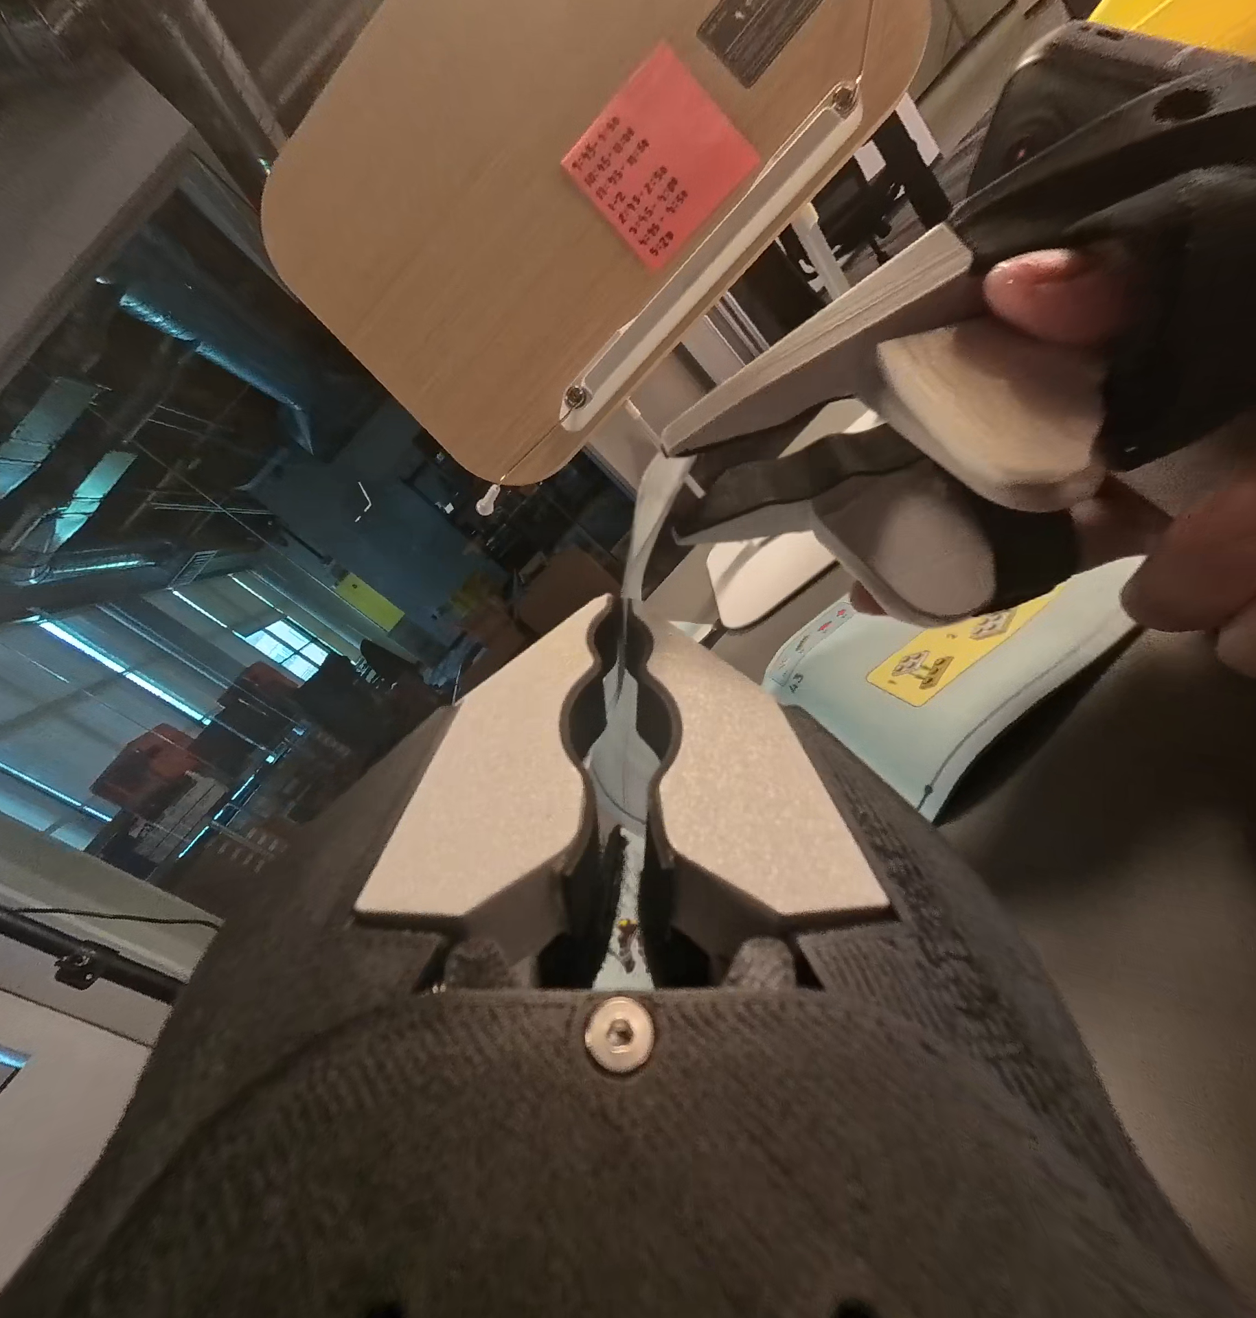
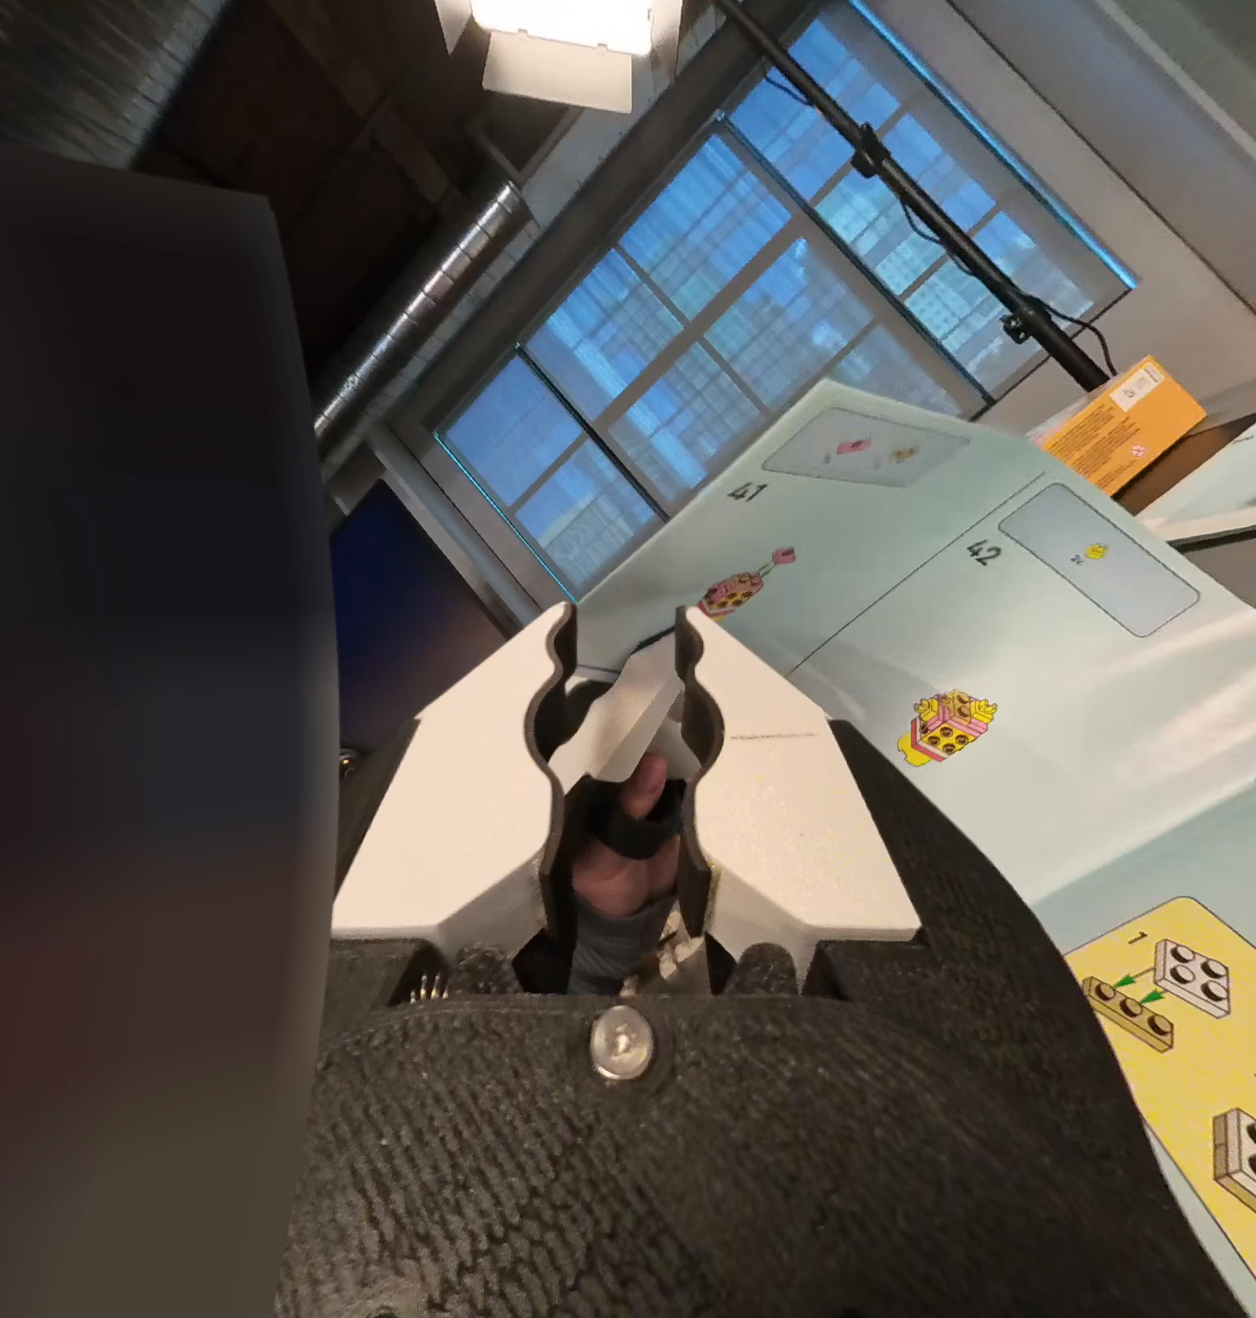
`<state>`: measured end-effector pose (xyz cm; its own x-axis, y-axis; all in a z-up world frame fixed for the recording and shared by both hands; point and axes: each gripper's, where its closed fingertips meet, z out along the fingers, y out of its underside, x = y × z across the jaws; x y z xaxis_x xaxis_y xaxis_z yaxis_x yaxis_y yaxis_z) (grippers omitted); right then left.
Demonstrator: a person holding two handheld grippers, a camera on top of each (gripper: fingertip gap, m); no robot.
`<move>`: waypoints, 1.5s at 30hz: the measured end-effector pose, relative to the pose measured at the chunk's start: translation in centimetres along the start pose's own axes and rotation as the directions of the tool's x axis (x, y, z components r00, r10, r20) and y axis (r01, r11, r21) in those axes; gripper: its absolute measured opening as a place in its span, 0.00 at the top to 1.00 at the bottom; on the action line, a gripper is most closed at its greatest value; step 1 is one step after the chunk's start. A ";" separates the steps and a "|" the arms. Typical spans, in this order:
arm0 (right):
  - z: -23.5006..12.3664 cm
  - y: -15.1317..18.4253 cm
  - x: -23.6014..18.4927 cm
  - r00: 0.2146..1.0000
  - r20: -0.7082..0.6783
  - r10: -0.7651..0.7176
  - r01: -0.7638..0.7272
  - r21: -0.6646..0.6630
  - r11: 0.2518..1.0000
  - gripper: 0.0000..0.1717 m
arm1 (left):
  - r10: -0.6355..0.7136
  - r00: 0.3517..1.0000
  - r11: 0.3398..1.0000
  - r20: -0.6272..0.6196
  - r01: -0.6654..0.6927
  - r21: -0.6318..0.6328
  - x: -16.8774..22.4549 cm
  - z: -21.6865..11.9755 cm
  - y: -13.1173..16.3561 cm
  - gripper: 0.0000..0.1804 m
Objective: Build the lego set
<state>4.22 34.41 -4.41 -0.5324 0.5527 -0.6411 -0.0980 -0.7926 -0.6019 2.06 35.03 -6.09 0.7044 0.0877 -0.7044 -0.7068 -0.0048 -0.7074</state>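
My left gripper (image 1: 622,613) is shut on a thin pale blue page (image 1: 650,513) of a brick-building instruction booklet (image 1: 967,713). The page runs up from my fingertips to the right gripper (image 1: 678,492), whose two fingers stand apart on either side of it. In the right wrist view my right gripper (image 2: 625,620) is open. The lifted page (image 2: 931,606) stands between and beyond its fingertips without being pinched. The left gripper's pale fingers (image 2: 632,720) and a hand (image 2: 646,777) show through the gap.
A wooden board (image 1: 468,214) bearing a pink sticky note (image 1: 660,157) hangs above the left gripper. A person's hand (image 1: 1217,570) grips the right gripper's handle. An orange box (image 2: 1124,428) lies on the table at far right, beyond a dark stand pole (image 2: 967,249) and windows (image 2: 717,321). The grippers are tip to tip, or close to it.
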 end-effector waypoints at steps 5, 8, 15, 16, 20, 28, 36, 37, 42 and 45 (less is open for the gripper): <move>-0.2 -0.5 0.2 0.999 -0.020 -0.026 0.027 0.028 0.999 0.96 | -0.013 0.999 1.000 -0.033 0.013 0.003 0.5 0.0 0.1 1.00; -0.3 -0.6 0.2 1.000 -0.017 -0.019 0.020 0.034 0.999 0.99 | -0.013 0.999 1.000 -0.045 0.013 0.011 0.8 0.0 -0.1 1.00; -0.5 -1.0 -1.1 0.996 0.084 0.010 -0.015 0.062 0.998 0.92 | -0.077 0.996 0.997 -0.055 0.077 0.012 0.7 0.1 -0.1 1.00; -0.5 -0.9 -1.3 0.994 0.104 0.025 -0.031 0.062 0.998 0.90 | -0.078 0.996 0.997 -0.054 0.079 0.012 0.6 0.1 -0.1 1.00; -0.2 -0.6 -0.6 0.996 0.072 0.056 -0.059 0.049 0.997 0.90 | -0.065 0.996 0.998 -0.060 0.066 0.021 0.9 0.0 -0.2 1.00; -0.1 -0.3 -0.1 0.998 0.039 0.048 -0.049 0.031 0.998 0.92 | -0.147 0.986 0.988 -0.077 0.150 0.032 0.8 -0.1 0.3 1.00; -0.2 -0.4 0.2 0.999 0.016 0.043 -0.044 0.038 0.998 0.94 | -0.175 0.977 0.982 -0.121 0.182 0.053 1.4 0.0 -0.1 1.00; -0.2 -0.4 0.2 0.999 0.016 0.043 -0.044 0.036 0.998 0.94 | -0.176 0.976 0.982 -0.124 0.184 0.054 1.5 0.0 -0.1 1.00; -0.1 -0.3 -0.3 0.999 0.040 0.031 -0.033 0.027 0.999 0.94 | -0.182 0.973 0.980 -0.140 0.191 0.057 1.7 0.0 -0.2 1.00; -0.1 -0.4 -1.0 0.996 0.084 0.023 -0.026 0.034 0.999 0.95 | -0.159 0.976 0.984 -0.150 0.169 0.057 2.0 0.0 -0.2 1.00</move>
<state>4.91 34.17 -3.56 -0.6031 0.5111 -0.6124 -0.1131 -0.8148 -0.5686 3.67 35.16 -7.36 0.8097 -0.0631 -0.5835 -0.5799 0.0669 -0.8119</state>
